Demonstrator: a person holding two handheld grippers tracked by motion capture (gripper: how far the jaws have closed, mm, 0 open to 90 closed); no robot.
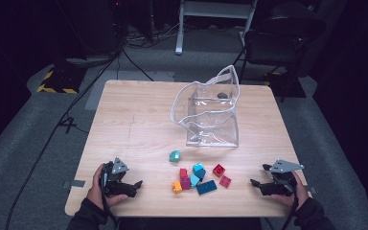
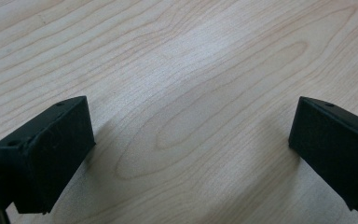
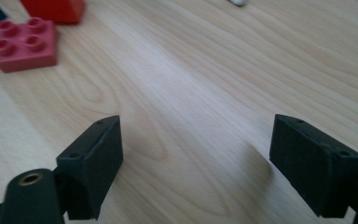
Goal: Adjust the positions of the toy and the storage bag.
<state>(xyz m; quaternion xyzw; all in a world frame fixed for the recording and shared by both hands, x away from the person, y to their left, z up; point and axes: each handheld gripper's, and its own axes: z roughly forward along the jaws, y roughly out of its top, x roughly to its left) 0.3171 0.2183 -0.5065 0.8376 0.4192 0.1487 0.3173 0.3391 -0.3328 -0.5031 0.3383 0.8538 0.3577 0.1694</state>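
Nine bricks [image 1: 197,178] lie clustered at table centre-front: four teal or blue, four red or pink, one orange. My left gripper [image 1: 133,184] at nine o'clock and right gripper [image 1: 258,183] at three gape wide, holding nothing.

Bare table [image 1: 124,120] lies left of the bricks [image 1: 199,177] and on their right; the bag [image 1: 211,112] stands behind them.

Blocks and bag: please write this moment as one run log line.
left gripper: open, empty | right gripper: open, empty | blocks: on table | clear bag: upright, open
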